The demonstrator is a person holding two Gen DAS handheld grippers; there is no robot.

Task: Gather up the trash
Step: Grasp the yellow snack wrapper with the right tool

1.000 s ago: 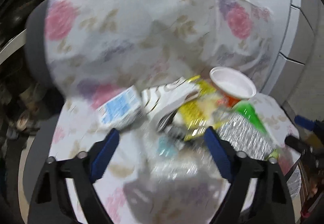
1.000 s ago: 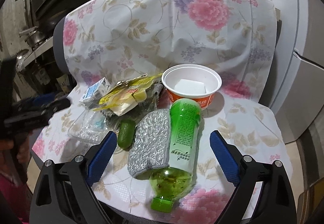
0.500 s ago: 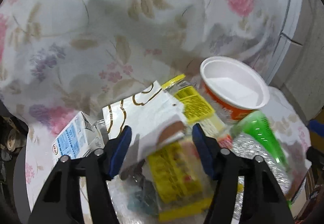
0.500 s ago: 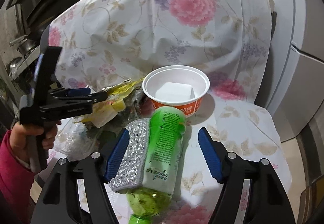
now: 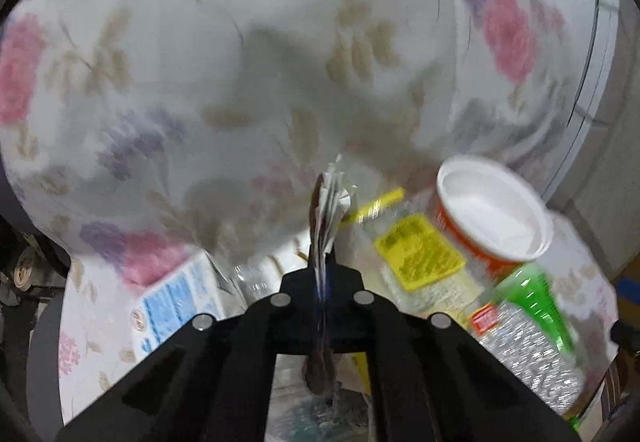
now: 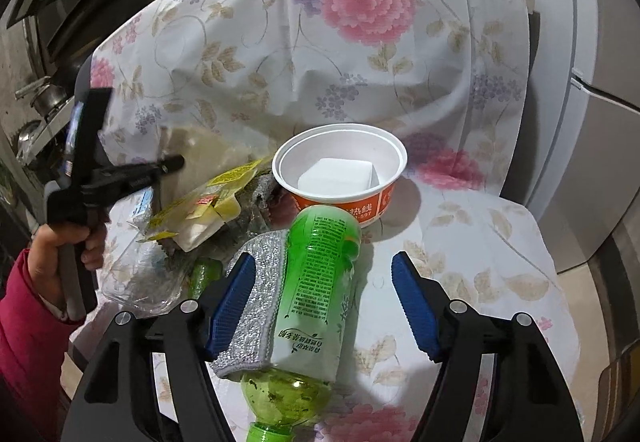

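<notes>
Left gripper (image 5: 322, 282) has just clamped shut on the white wrapper (image 5: 330, 202) — first trash secured; right gripper (image 6: 320, 306) hangs open around the green bottle (image 6: 316, 290), gripping nothing.

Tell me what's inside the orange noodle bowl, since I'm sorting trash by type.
A flat white square piece lies on the bottom of the orange noodle bowl; nothing else shows. Whatever lies beneath that piece is covered.
</notes>
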